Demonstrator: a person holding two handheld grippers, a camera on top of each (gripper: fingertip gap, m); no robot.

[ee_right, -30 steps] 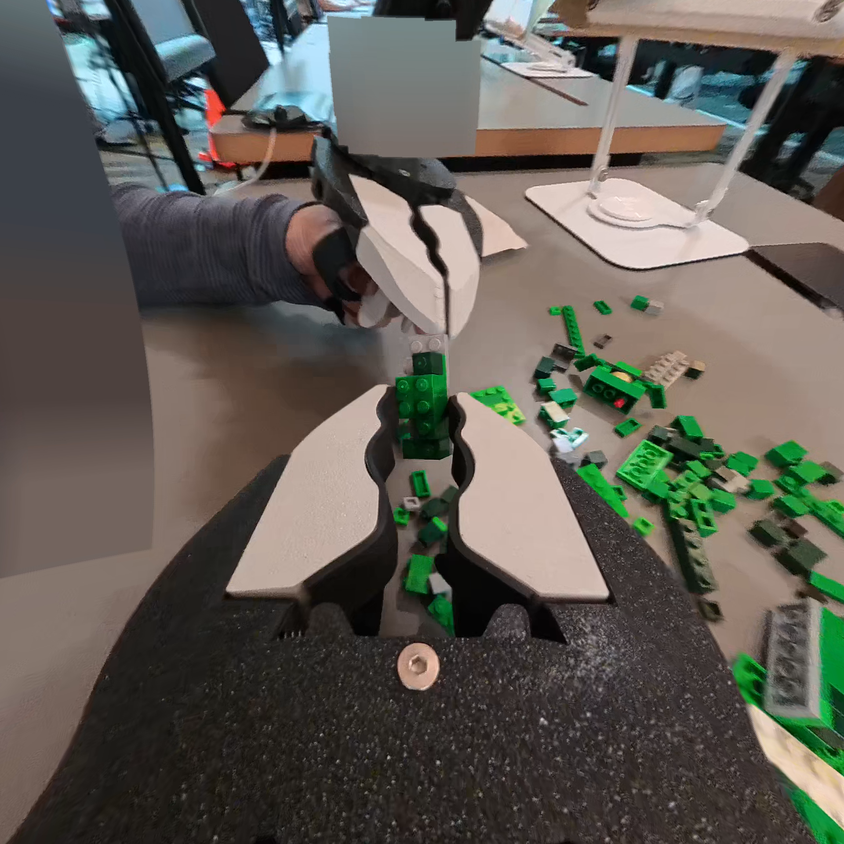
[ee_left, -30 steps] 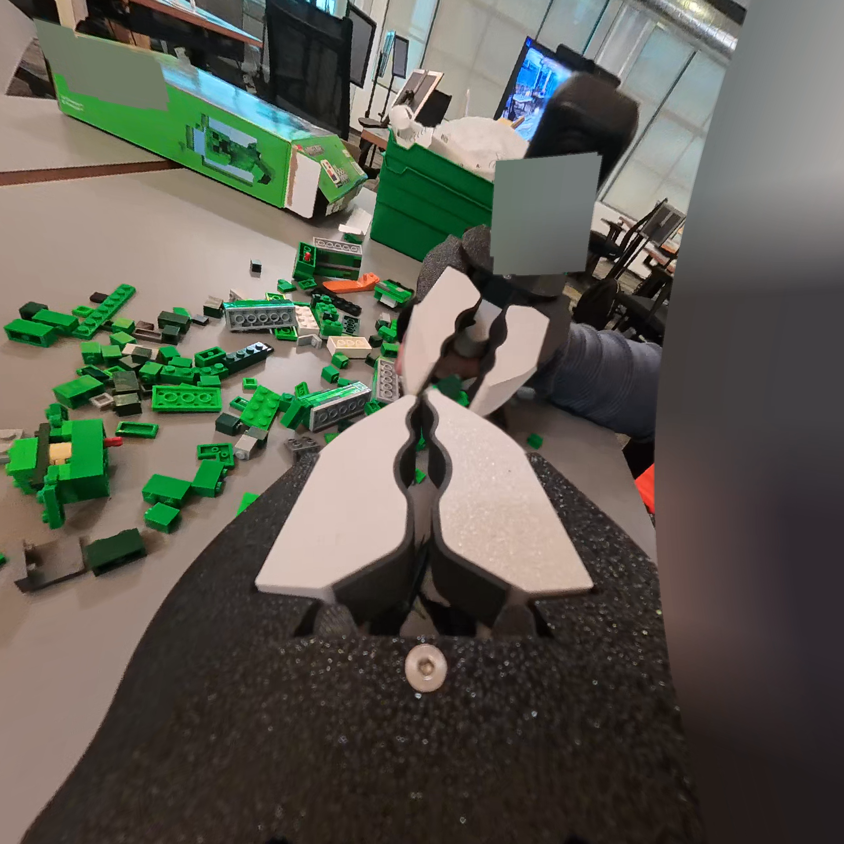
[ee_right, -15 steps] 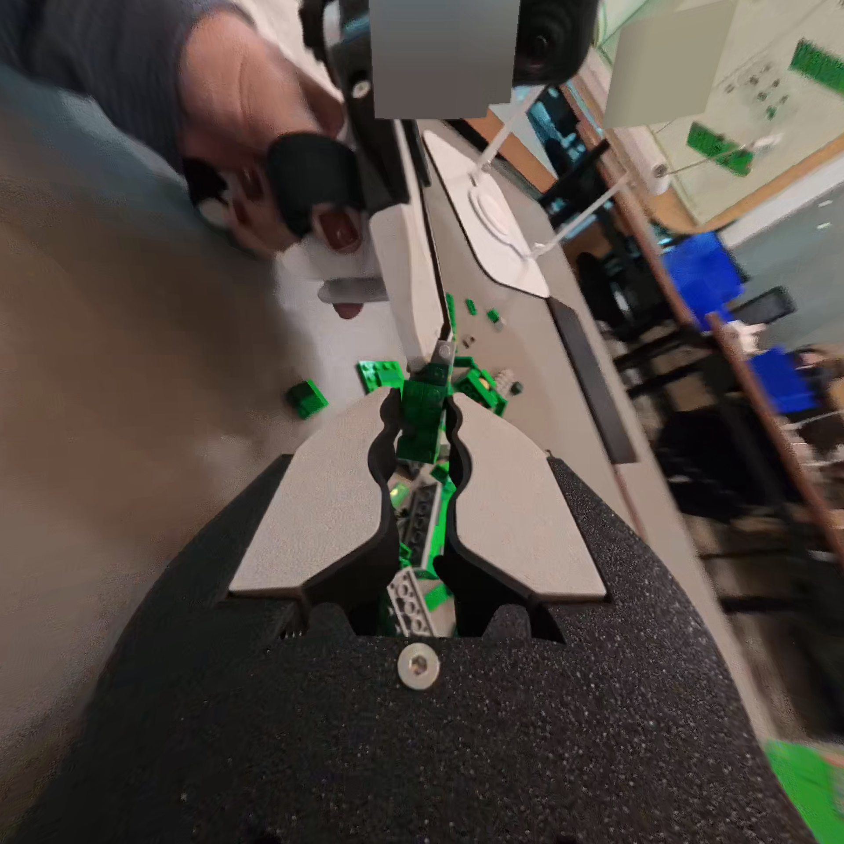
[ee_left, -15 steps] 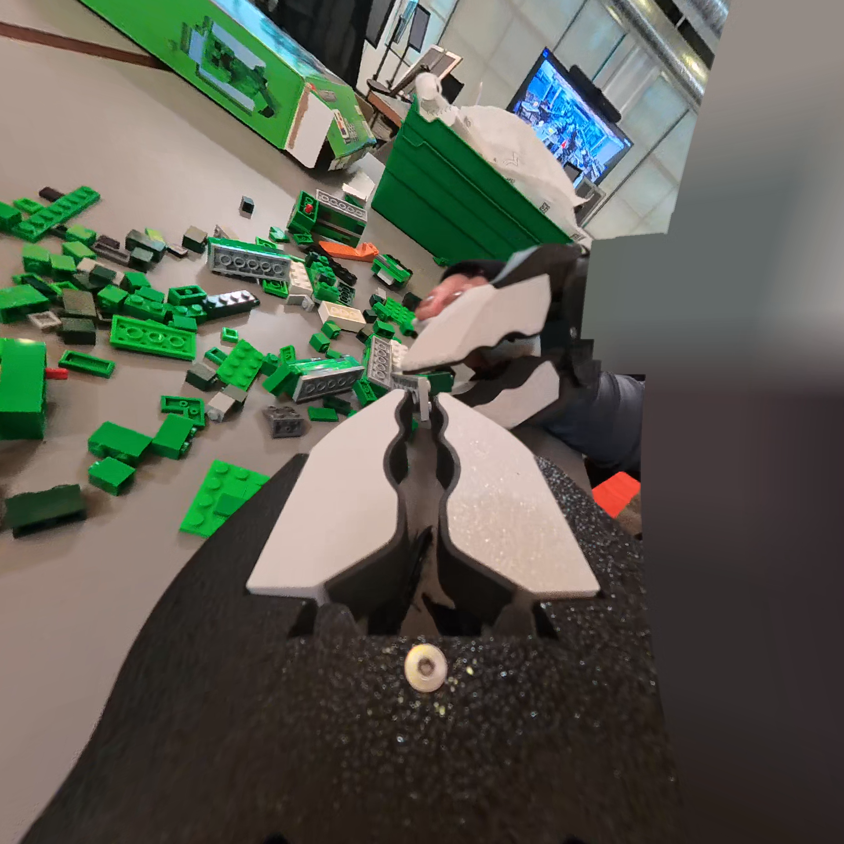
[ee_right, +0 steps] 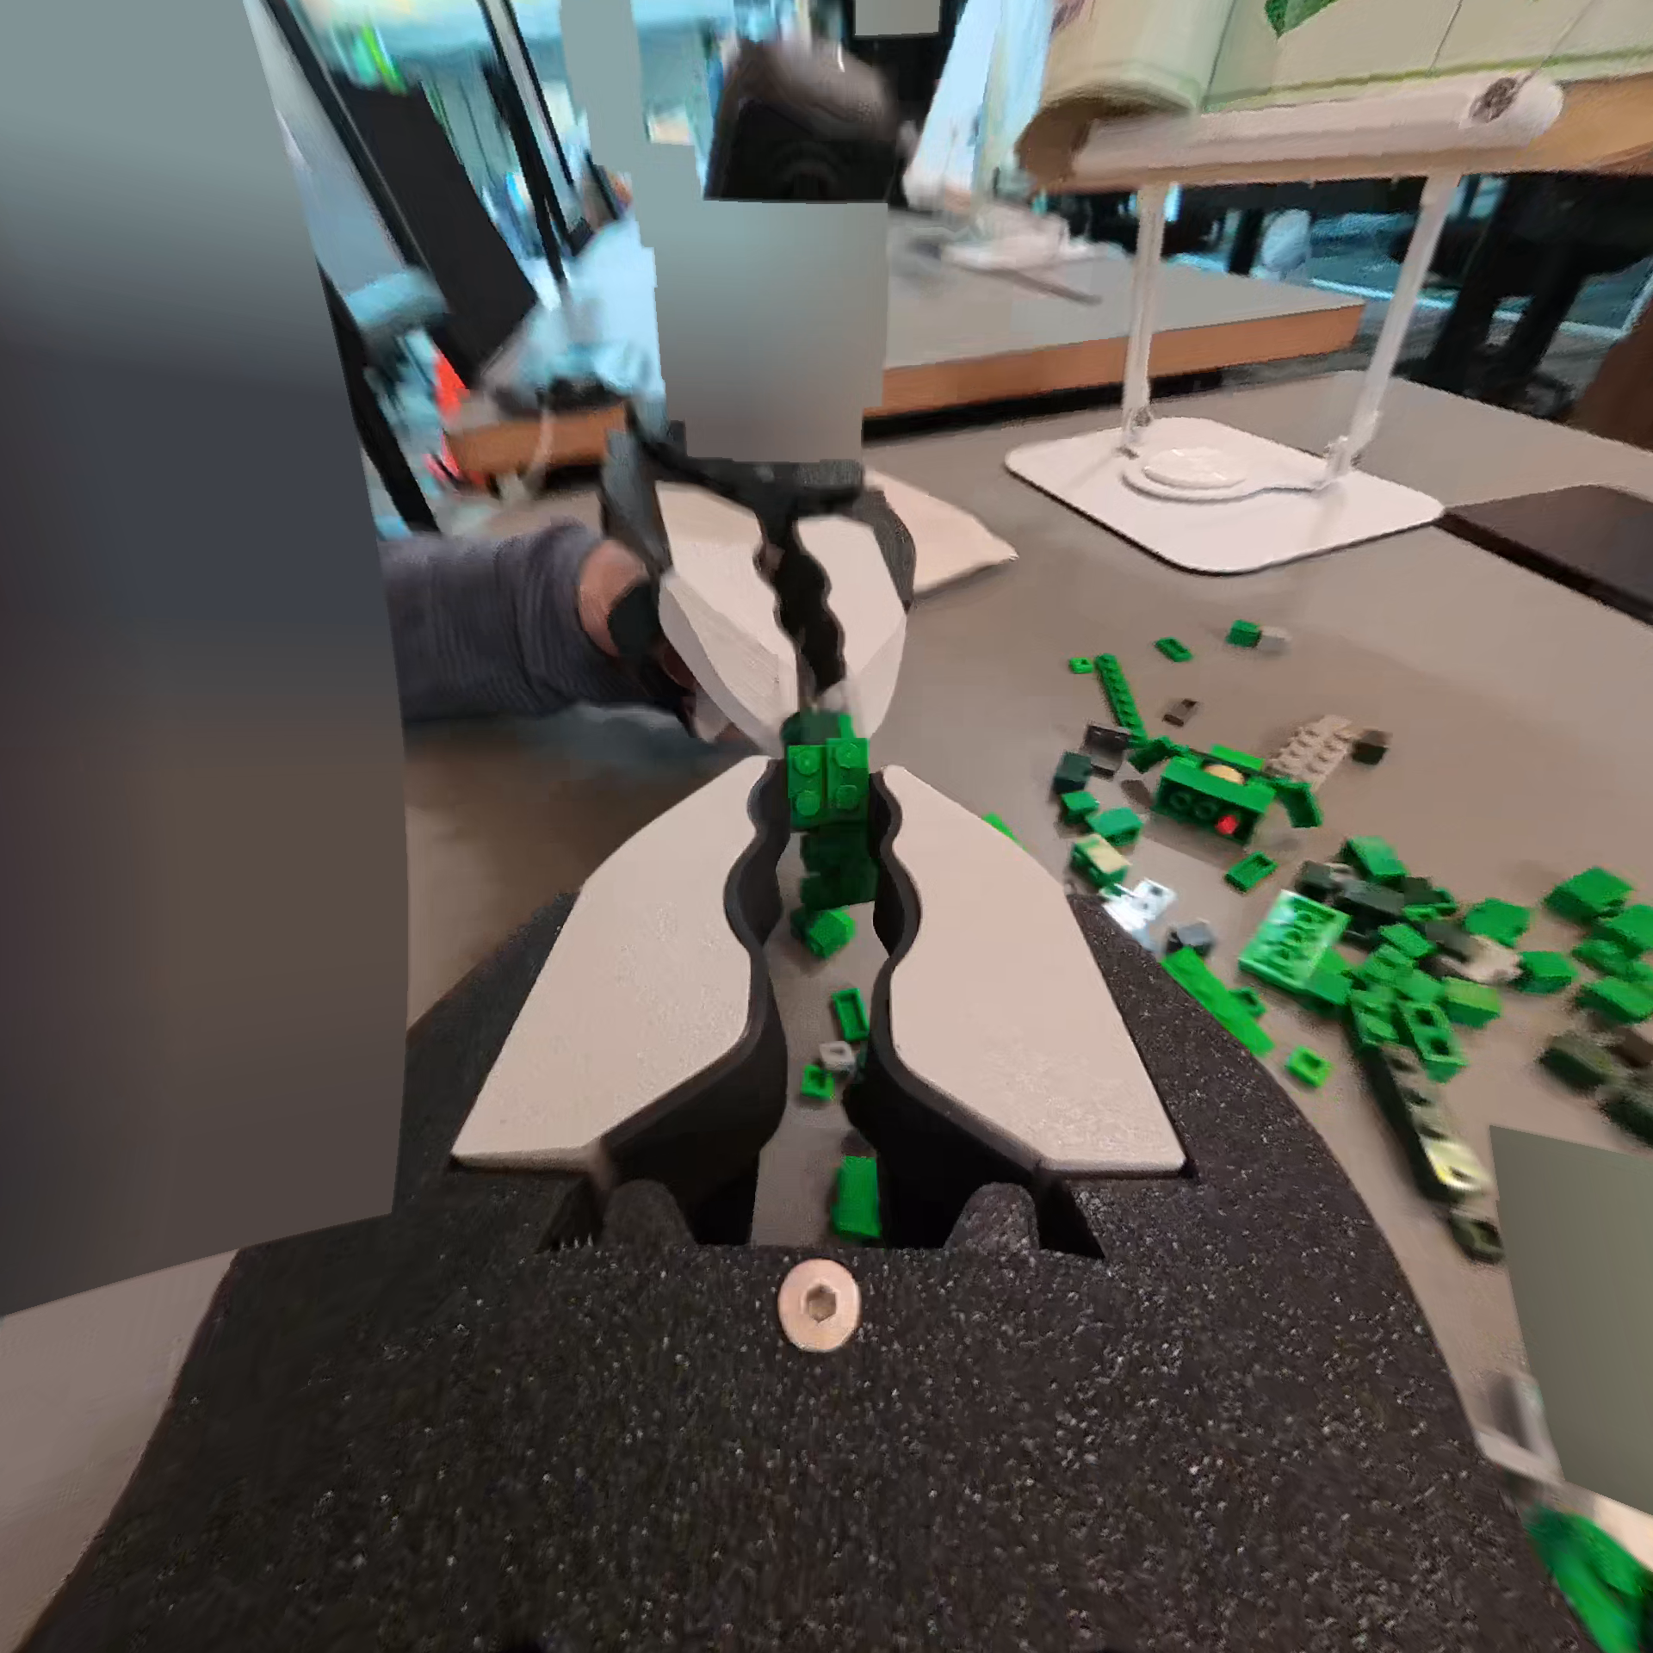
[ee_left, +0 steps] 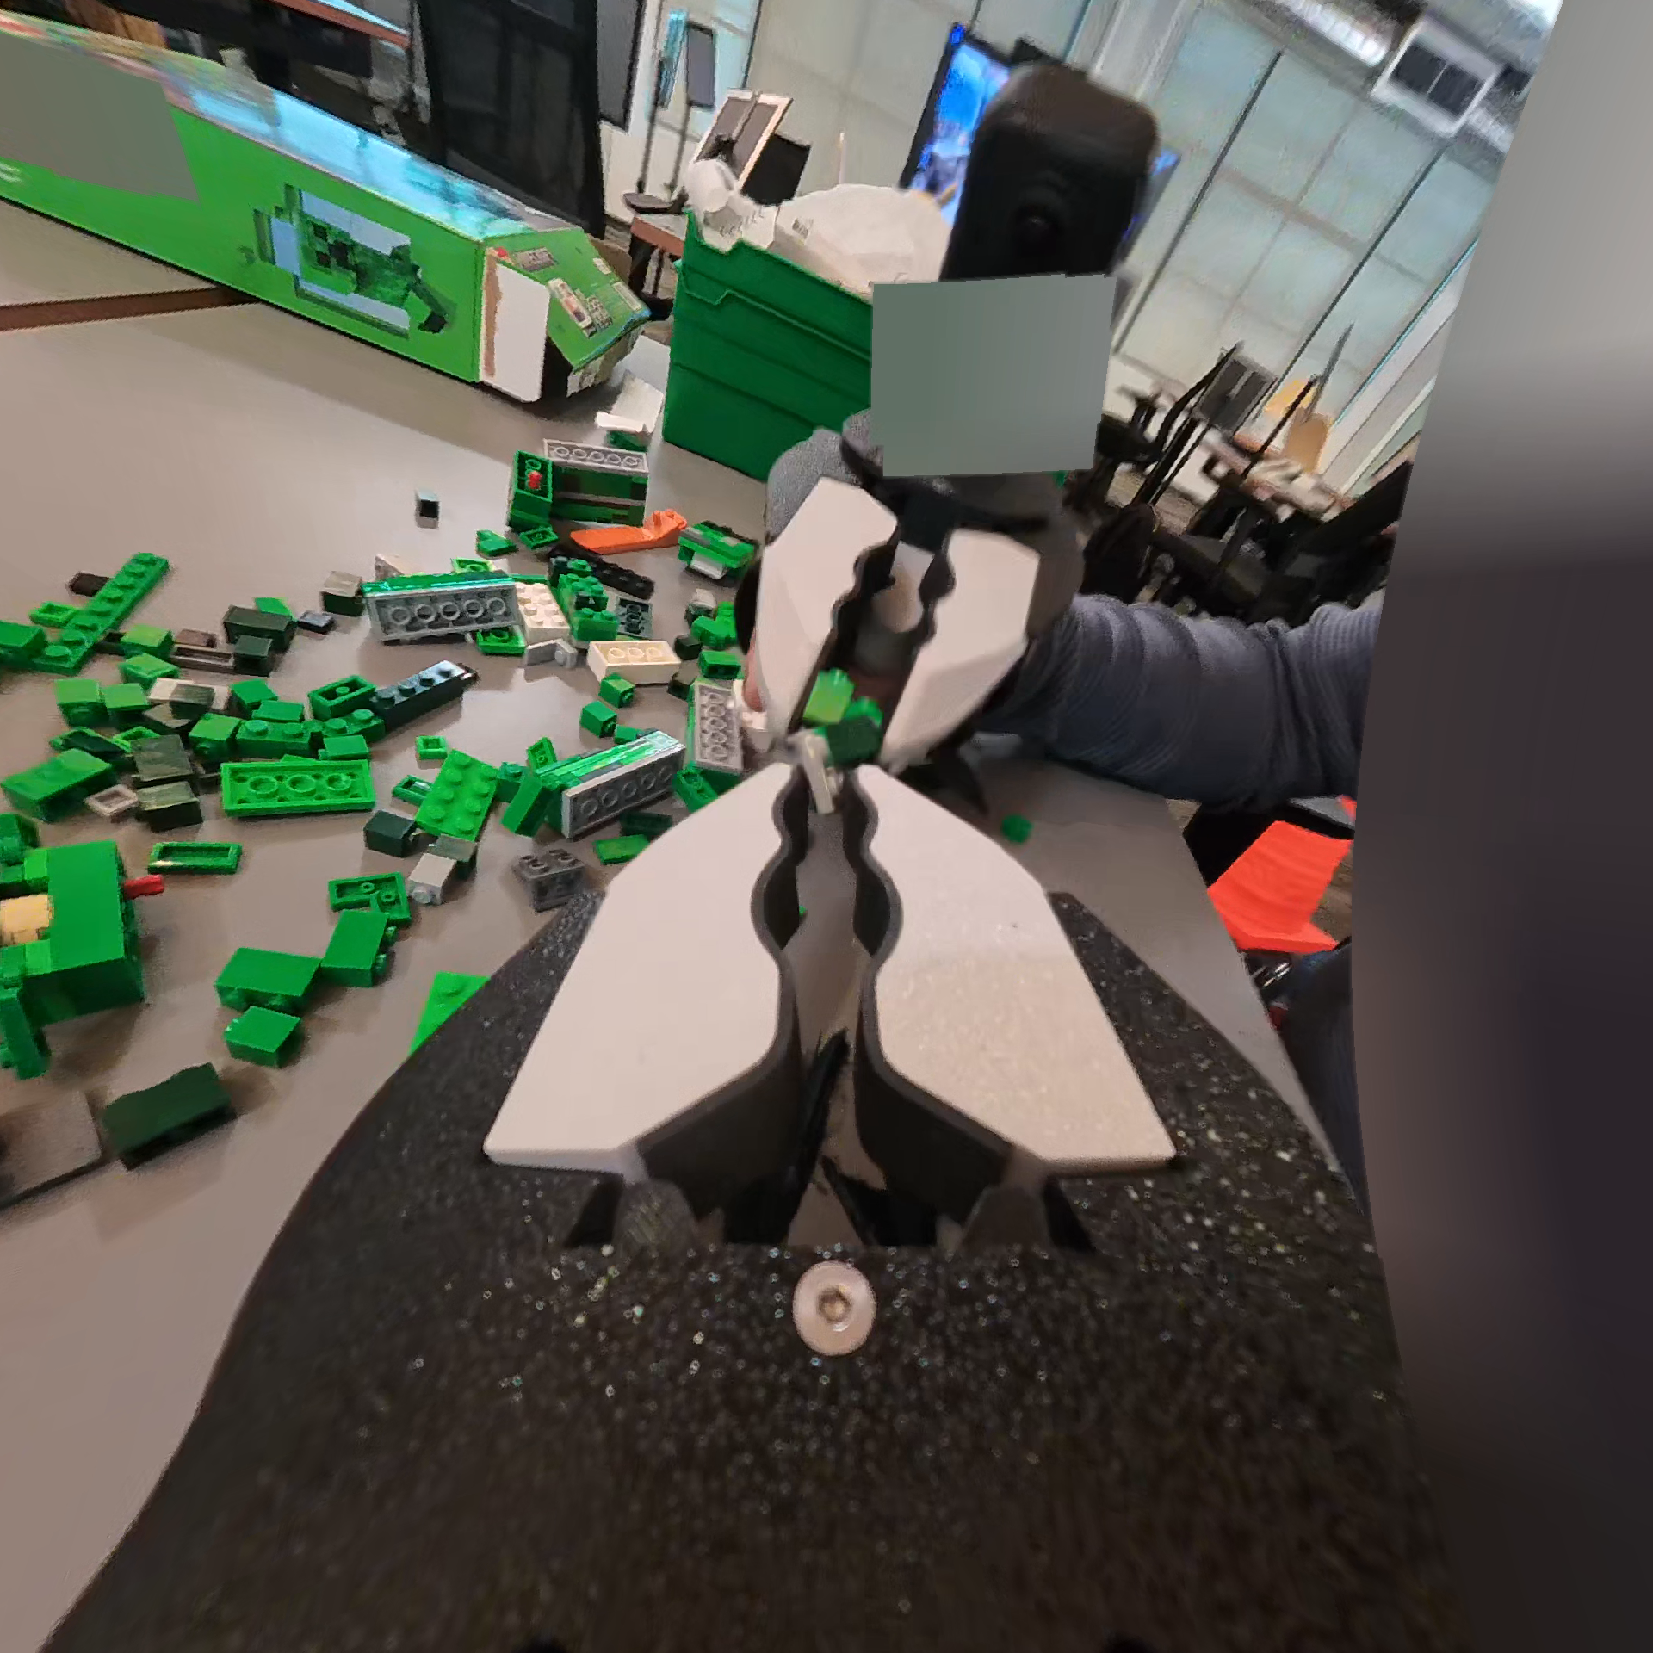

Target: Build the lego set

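Left wrist view alone shows the green box (ee_left: 358,259); right's blurred

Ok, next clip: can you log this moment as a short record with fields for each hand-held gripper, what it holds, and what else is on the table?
left hand-held gripper: shut on a small light grey lego plate
right hand-held gripper: shut on a green stacked lego sub-assembly
contact: the two tips meet above the table, grey plate at the top of the green stack
loose parts: scattered green, dark green and grey lego bricks on the grey table
other items: green cardboard set box, green plastic bin, white stand base
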